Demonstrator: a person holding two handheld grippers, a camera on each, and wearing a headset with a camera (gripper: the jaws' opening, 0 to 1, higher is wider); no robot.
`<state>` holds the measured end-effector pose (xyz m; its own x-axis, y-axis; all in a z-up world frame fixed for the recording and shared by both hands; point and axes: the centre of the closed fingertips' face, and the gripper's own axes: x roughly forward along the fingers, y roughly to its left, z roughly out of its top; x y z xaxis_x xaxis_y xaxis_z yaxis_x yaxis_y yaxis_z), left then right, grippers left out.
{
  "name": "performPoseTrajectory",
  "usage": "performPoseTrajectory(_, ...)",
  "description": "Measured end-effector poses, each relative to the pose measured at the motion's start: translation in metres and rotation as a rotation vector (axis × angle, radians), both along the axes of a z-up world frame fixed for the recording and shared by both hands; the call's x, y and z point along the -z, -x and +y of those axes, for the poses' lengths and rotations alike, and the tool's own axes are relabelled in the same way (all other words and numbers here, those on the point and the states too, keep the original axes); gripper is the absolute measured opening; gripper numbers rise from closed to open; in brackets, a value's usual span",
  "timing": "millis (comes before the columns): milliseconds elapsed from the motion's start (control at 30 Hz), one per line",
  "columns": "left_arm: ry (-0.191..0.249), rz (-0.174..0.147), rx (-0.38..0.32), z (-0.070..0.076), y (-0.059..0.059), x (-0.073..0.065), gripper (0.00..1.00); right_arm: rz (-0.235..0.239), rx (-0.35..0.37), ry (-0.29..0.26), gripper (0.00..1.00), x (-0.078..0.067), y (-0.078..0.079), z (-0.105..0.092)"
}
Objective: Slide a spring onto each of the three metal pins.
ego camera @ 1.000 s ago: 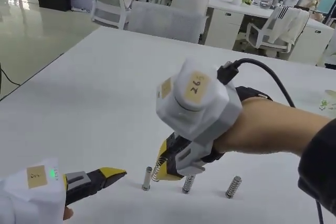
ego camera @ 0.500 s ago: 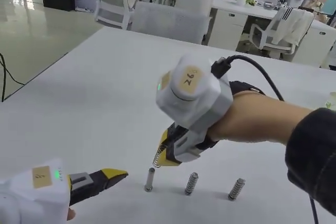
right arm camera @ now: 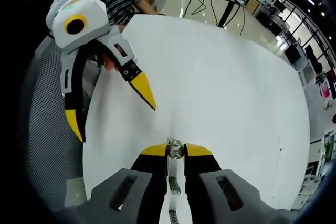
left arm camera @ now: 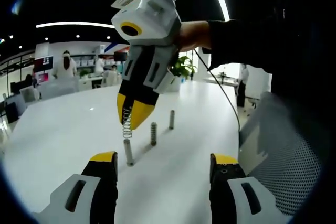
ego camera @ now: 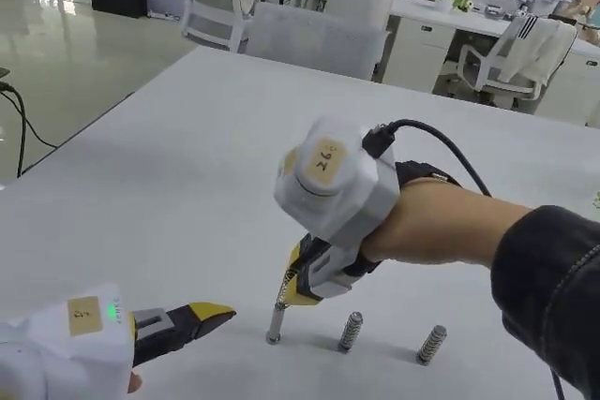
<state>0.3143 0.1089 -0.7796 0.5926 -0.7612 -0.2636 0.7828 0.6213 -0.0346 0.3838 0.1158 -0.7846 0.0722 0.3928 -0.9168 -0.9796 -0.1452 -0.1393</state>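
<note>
1. I judge that the step in hand is the 3rd and last spring. The middle pin (ego camera: 350, 332) and the right pin (ego camera: 432, 345) each carry a spring already. The bare pin (ego camera: 274, 325) stands upright on the worktop (ego camera: 187, 166), to the left of them.
2. The right gripper (ego camera: 294, 295) is closed on the spring (ego camera: 284, 285) and pinches its upper part. The spring hangs a little tilted below the tips. Its lower end is at the top of the bare pin, but I cannot tell if it is over the tip or only beside it.
3. The left gripper (left arm camera: 164, 160) has its jaws wide apart and holds nothing. It hovers low over the worktop, near the bare pin.
4. For the next move I would centre the lower end of the spring on the pin, bring the spring upright and then lower it.
5. I would open the jaws only when some coils are around the pin, so that the spring slides down by itself.
</note>
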Motion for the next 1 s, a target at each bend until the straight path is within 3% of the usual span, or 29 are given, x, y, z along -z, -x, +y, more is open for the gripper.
performPoseTrajectory(533,0.001,0.008,0.005,-0.001,0.0,0.003,0.66,0.011,0.003,0.017,0.08,0.01,-0.003,0.001)
performPoseTrajectory(1000,0.005,0.012,0.002,0.0,-0.001,0.004,0.65,0.033,0.009,0.045,0.08,0.033,-0.003,0.001)
